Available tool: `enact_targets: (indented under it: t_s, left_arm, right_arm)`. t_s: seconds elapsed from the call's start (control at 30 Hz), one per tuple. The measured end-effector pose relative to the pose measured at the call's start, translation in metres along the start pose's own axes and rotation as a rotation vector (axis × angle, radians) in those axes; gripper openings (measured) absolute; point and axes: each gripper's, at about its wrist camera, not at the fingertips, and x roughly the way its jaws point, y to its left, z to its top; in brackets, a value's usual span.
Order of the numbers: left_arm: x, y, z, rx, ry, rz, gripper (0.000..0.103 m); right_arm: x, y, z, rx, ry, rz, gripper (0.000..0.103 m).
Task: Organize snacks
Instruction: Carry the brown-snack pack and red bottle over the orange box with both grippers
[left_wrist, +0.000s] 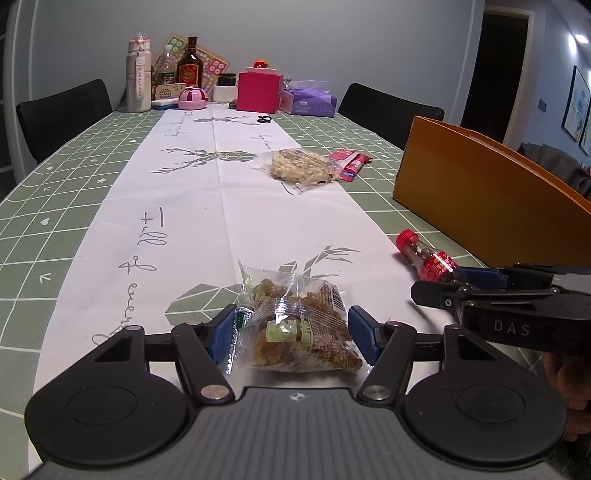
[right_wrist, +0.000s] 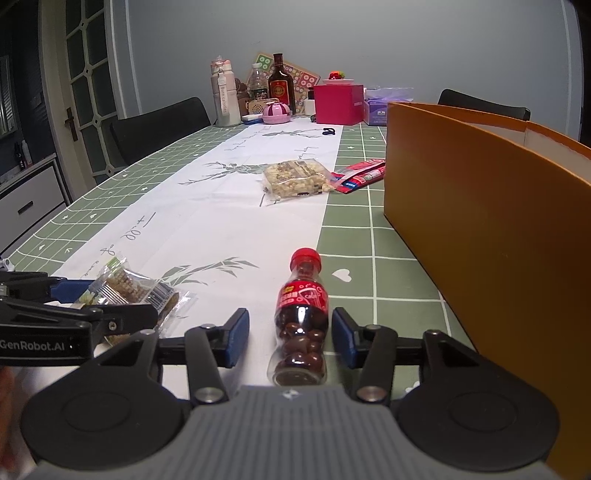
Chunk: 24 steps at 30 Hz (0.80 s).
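Nearest the left wrist camera, a clear snack bag (left_wrist: 299, 328) of brown, sugary pieces lies on the white runner (left_wrist: 207, 206) between the left gripper's (left_wrist: 291, 334) blue fingers (left_wrist: 221, 334). The left finger meets the bag's crinkled edge, while the right finger stands just off the wrapper, so the fingers are apart and not clamped on the bag.

In the right wrist view, a small bottle (right_wrist: 301, 321) with a red cap and red label, filled with dark round candies, lies on its side with the cap pointing away from the camera. It sits at the border of the runner and the green checked tablecloth (right_wrist: 373, 229). The right gripper (right_wrist: 290, 338) straddles it, a blue finger (right_wrist: 236, 338) on each side with a gap showing on both sides, so these fingers are apart too and nothing is gripped.

The two grippers work side by side: each shows at the edge of the other's view.

Farther up the tabletop, a clear pack of pale puffed snack (right_wrist: 295, 179) rests on the runner, with a red wrapper (right_wrist: 360, 175) touching its right side. A tall orange box (right_wrist: 480, 229) stands on the right edge of the tabletop, near the bottle.

At the far end stand a pink box (left_wrist: 258, 90), a dark glass bottle (left_wrist: 191, 62), a white drinking bottle (left_wrist: 139, 74), a purple tissue pack (left_wrist: 308, 98) and a small round pink container (left_wrist: 192, 99). Black chairs (left_wrist: 62, 114) sit at both far sides.
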Motion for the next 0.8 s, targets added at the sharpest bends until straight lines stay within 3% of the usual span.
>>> enact_targets:
  t_s: [0.1, 0.23, 0.47, 0.8]
  left_arm:
    - [-0.003, -0.002, -0.001, 0.007, 0.006, -0.001, 0.065]
    - [-0.006, 0.002, -0.001, -0.031, 0.009, -0.023, 0.056]
    - [-0.014, 0.006, 0.001, -0.062, 0.018, -0.056, 0.046]
    - [-0.025, 0.003, 0.003, -0.060, 0.016, -0.085, 0.041]
  right_arm:
    - [0.001, -0.001, 0.000, 0.000, 0.000, -0.012, 0.044]
    - [0.001, -0.002, 0.000, 0.006, -0.003, -0.030, 0.030]
    - [-0.003, -0.006, -0.002, 0.031, -0.009, -0.051, 0.029]
    - [-0.017, -0.010, -0.010, 0.060, -0.003, -0.036, 0.029]
